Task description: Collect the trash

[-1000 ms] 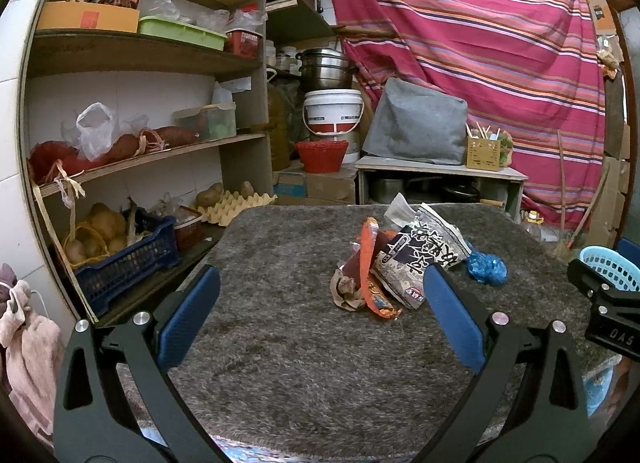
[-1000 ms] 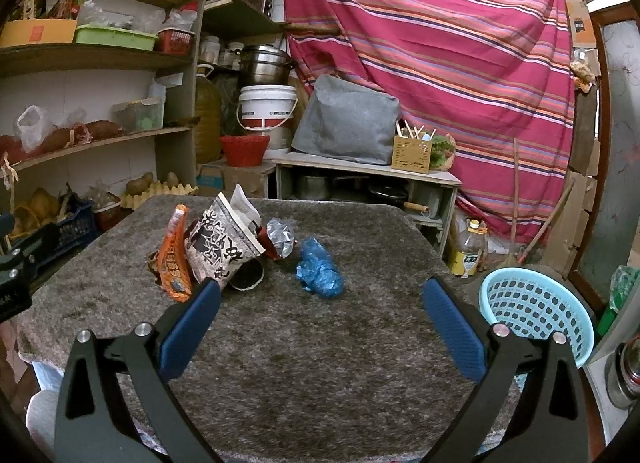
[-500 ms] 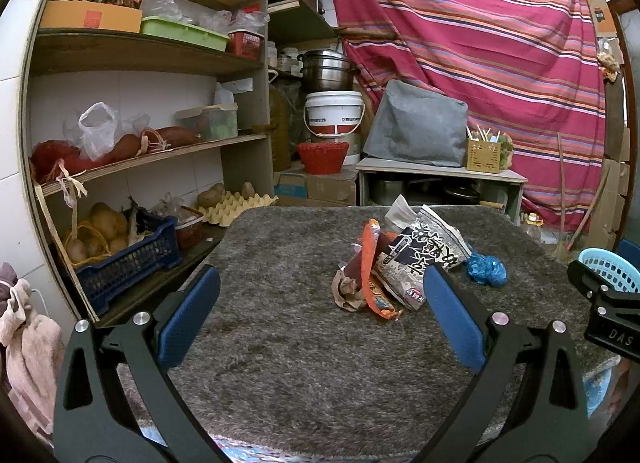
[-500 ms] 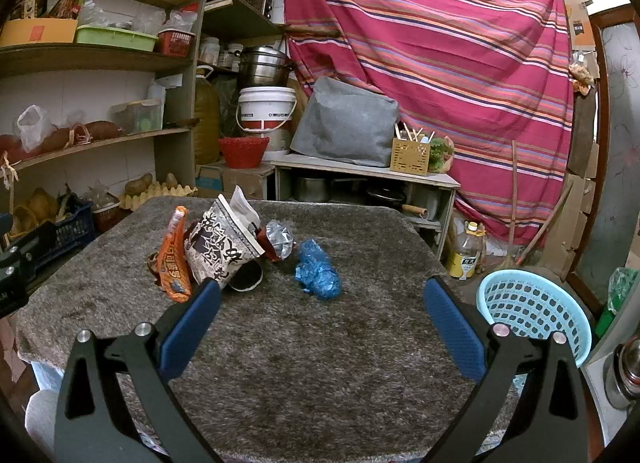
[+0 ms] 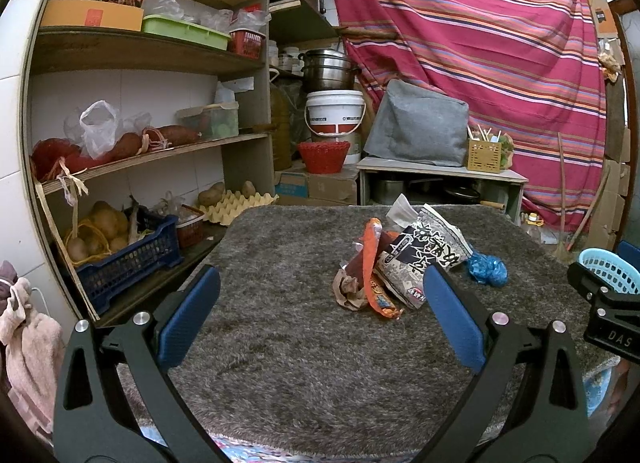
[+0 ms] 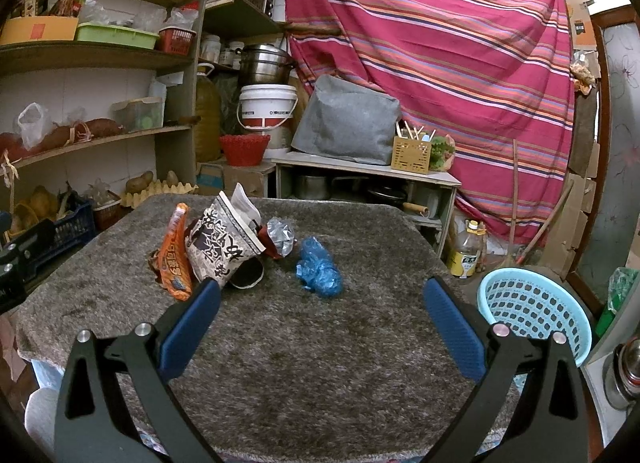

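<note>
Grey shag tabletop (image 6: 320,343), striped curtain (image 6: 440,43) behind

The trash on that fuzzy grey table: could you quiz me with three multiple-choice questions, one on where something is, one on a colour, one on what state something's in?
1. Where is the light blue basket?
A. on the table
B. off the table's right edge, lower down
C. on a shelf

2. What colour is the crumpled bag lying apart from the wrapper pile?
A. blue
B. yellow
C. white

3. How does the right hand-held gripper stand?
A. shut on a wrapper
B. shut, empty
C. open, empty

Answers:
1 B, it sits beyond the grey table, below its edge.
2 A, it is plainly blue.
3 C, its blue pads are wide apart with only carpet between.
</note>
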{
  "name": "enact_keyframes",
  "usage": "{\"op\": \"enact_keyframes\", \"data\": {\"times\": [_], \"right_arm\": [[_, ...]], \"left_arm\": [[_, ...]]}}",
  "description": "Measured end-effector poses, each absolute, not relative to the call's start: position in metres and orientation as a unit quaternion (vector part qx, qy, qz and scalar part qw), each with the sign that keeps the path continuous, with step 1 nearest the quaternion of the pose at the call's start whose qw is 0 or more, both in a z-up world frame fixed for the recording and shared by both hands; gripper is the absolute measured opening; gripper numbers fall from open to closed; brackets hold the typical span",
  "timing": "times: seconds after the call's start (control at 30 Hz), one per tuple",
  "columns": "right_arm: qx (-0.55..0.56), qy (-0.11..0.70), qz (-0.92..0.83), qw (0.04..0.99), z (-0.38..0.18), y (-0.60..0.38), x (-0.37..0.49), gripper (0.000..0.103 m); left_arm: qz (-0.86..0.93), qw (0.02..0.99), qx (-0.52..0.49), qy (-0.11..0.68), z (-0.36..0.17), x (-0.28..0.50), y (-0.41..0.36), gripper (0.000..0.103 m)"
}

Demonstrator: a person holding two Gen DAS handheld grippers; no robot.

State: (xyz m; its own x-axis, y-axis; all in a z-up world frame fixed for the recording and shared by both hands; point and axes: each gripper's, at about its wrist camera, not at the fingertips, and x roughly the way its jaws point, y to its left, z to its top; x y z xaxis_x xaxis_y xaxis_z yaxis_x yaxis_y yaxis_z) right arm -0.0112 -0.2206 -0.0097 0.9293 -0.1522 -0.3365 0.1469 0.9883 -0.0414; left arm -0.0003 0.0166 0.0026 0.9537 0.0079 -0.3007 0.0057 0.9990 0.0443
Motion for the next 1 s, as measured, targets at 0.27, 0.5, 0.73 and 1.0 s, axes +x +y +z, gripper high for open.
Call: {"op": "enact_keyframes", "data": {"times": [0.27, 0.5, 0.73, 1.0], "right_arm": [[-0.008, 0.172, -0.076, 0.982, -0.0101, -0.2198, -0.0107, 0.099], [-0.009, 0.172, -0.076, 0.982, -0.01, -0.2199, -0.0109, 0.099], [-0.01, 0.175, -0.075, 0.982, -0.0119, -0.22, -0.0109, 0.099], [-0.009, 0.176, -0.076, 0.981, -0.014, -0.2218, -0.0096, 0.099]], "left_arm": [[0.0, 0.988, 0.023, 0.152, 0.0026, -0.0003, 0.0169, 0.098], [0.0, 0.988, 0.022, 0.153, 0.0031, -0.0005, 0.0168, 0.098], [-0.001, 0.988, 0.023, 0.155, 0.0016, -0.0021, 0.0174, 0.098], [-0.004, 0.985, 0.018, 0.171, -0.0049, 0.0026, 0.0181, 0.098]]}}
